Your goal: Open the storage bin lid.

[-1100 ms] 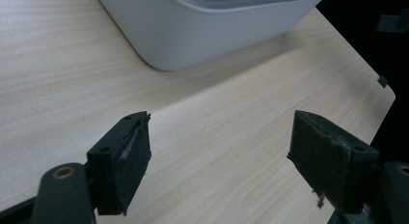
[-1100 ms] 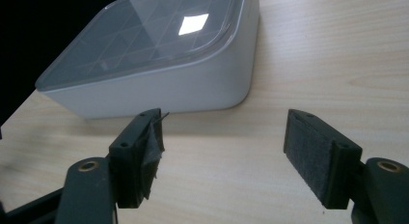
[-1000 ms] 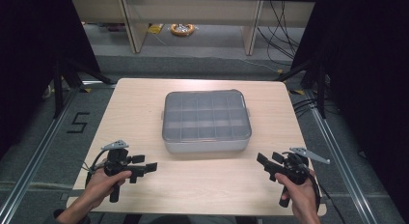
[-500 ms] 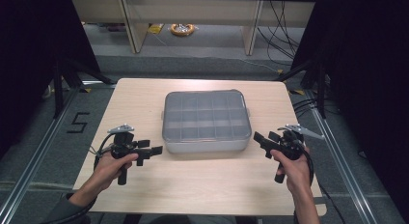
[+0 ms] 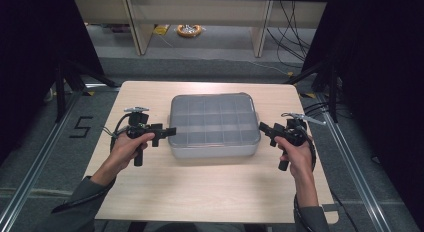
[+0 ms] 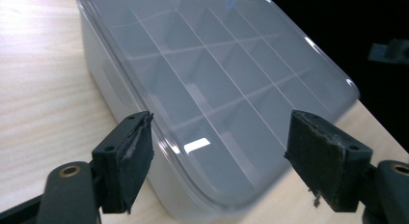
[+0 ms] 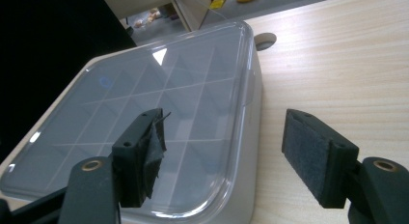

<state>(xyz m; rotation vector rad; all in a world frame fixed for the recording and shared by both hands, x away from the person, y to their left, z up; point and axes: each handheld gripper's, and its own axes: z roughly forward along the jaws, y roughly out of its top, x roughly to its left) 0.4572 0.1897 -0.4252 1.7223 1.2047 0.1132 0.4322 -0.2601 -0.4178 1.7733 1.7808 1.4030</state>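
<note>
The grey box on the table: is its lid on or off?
On. The clear lid covers the box edge to edge.

The place looked like a laboratory or a test room for recordings, not a home. A plain wooden table (image 5: 210,192) stood alone in the middle, and black curtains (image 5: 35,67) hung on both sides of it like the walls of a booth. Metal rails (image 5: 30,177) ran along the grey floor (image 5: 280,72), and a number five (image 5: 81,127) was marked on the floor with black tape. Behind the table there were light wooden shelf units (image 5: 200,12) that looked almost bare, loose black cables (image 5: 290,22) and a yellow roll (image 5: 189,30) lying on the ground.
</note>
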